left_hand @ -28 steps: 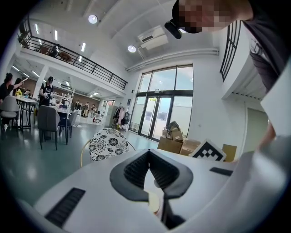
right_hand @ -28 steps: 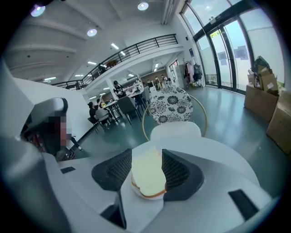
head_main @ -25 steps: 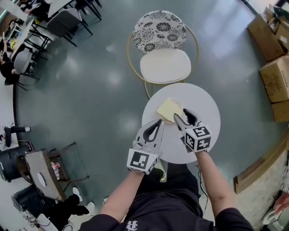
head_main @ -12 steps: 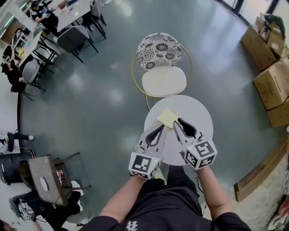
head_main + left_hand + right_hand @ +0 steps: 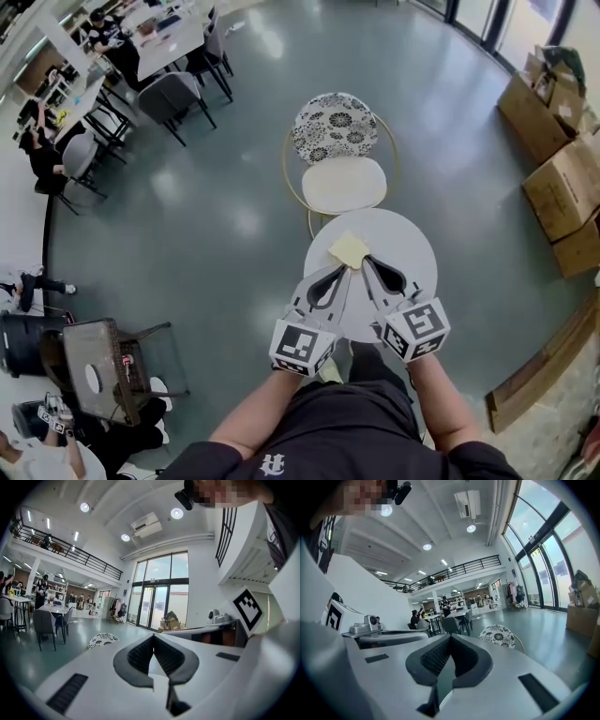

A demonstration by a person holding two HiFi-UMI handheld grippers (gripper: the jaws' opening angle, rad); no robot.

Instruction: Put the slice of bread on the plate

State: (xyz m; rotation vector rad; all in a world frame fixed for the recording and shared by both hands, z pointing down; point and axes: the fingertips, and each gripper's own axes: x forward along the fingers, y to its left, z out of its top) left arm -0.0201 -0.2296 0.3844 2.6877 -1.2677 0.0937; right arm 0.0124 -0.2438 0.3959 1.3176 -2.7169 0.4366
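A pale yellow slice of bread [image 5: 348,250] lies flat on the far left part of the small round white table [image 5: 403,258]. At this size I cannot make out a plate under it. Both grippers hang high above the table's near side, close to the head camera. My left gripper [image 5: 341,270] is shut, its dark pads [image 5: 140,656] meeting at the tips with nothing between them. My right gripper [image 5: 367,261] is shut too and holds nothing, its pads [image 5: 436,657] pressed together. In both gripper views the jaws point level across the hall, and neither the bread nor the table shows.
A gold-framed chair [image 5: 343,183] with a flower-patterned back stands just beyond the table; its back [image 5: 102,641] [image 5: 501,635] shows in both gripper views. Cardboard boxes [image 5: 562,178] are stacked at the right. Dark chairs and desks with seated people [image 5: 169,56] fill the far left.
Both grippers have risen off the table toward the head camera. The right jaws, open beside the bread a second ago, have shut empty. The bread has stayed on the table.
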